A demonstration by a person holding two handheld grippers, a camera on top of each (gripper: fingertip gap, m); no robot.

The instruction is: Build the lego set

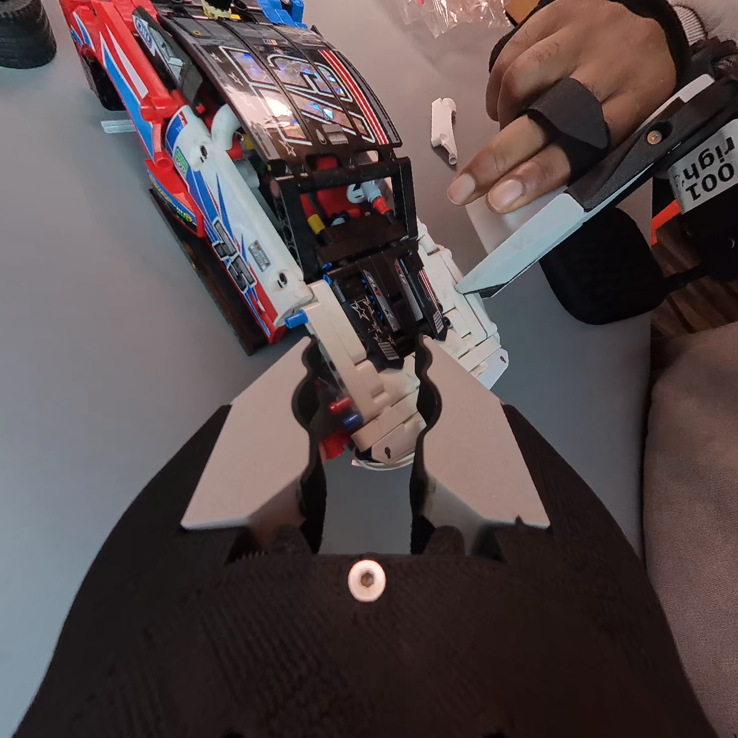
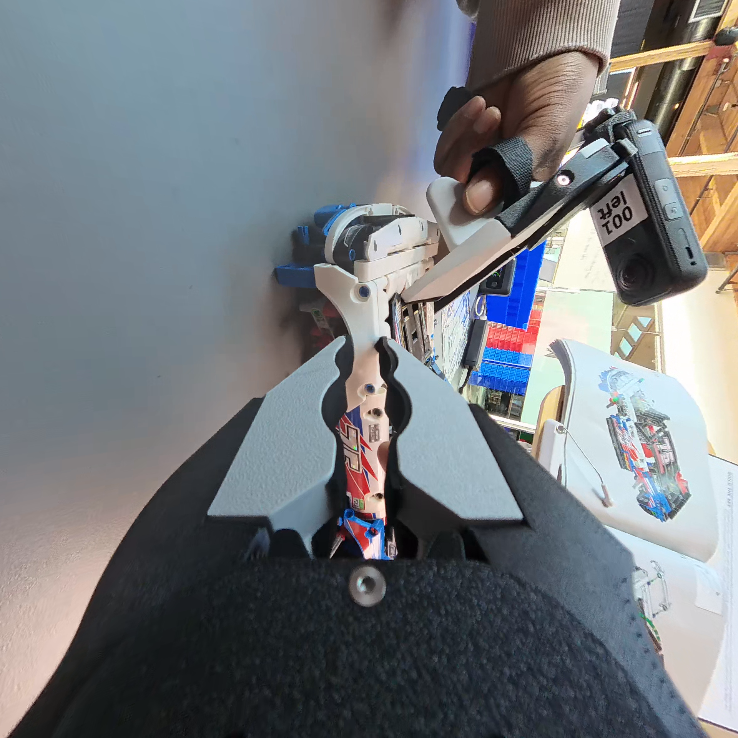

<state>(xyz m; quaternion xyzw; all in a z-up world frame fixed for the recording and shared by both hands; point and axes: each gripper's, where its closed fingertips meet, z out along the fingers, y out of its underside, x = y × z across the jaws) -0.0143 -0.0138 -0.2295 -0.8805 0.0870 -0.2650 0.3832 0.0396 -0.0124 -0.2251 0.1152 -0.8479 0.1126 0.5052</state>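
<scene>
The lego car [image 1: 255, 167], a red, white, blue and black racer, lies on the grey table [image 1: 100, 399]. My left gripper [image 1: 364, 355] is shut on the car's white front end, one finger on each side. My right gripper [image 2: 365, 347] is shut on the car's white and red side panel [image 2: 365, 447]. In the left wrist view the right gripper's fingertip [image 1: 479, 285] touches the white bodywork beside the black hood. In the right wrist view the car [image 2: 371, 247] stands on edge, and the left gripper [image 2: 423, 293] meets its front end from the right.
A loose white piece [image 1: 443, 127] lies on the table behind the car. Black tyres sit at the far left [image 1: 24, 36] and at the right [image 1: 599, 271]. Clear plastic bags [image 1: 451, 16] lie at the back. An open instruction booklet [image 2: 639, 439] is at the right. The loose white piece [image 1: 443, 127] lies around 20 centimeters away from my right fingertips.
</scene>
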